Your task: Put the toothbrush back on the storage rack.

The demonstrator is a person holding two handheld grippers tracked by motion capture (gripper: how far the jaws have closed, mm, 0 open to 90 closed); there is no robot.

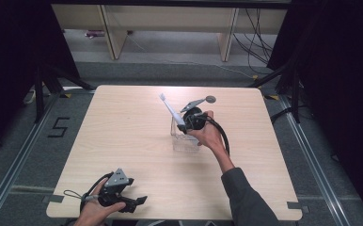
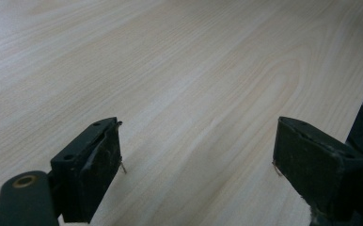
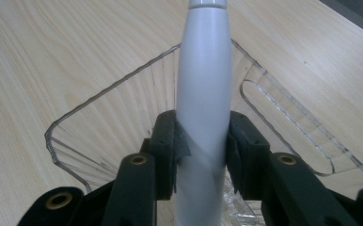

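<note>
Where the pale wooden bench (image 1: pixel 137 141) spreads widest, a clear plastic holder (image 1: pixel 185 136) stands right of centre. Over it, the right hand-held gripper (image 3: pixel 202 141) clamps the handle of a white electric toothbrush (image 3: pixel 203 84), tilted up-left. The left hand-held gripper (image 2: pixel 198 160) rests near the bench's front edge, jaws wide, empty.

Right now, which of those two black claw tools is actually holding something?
The right gripper, over the clear box mid-table: its jaws clamp a white toothbrush. The left gripper, at the table's near edge, is open and empty.
</note>
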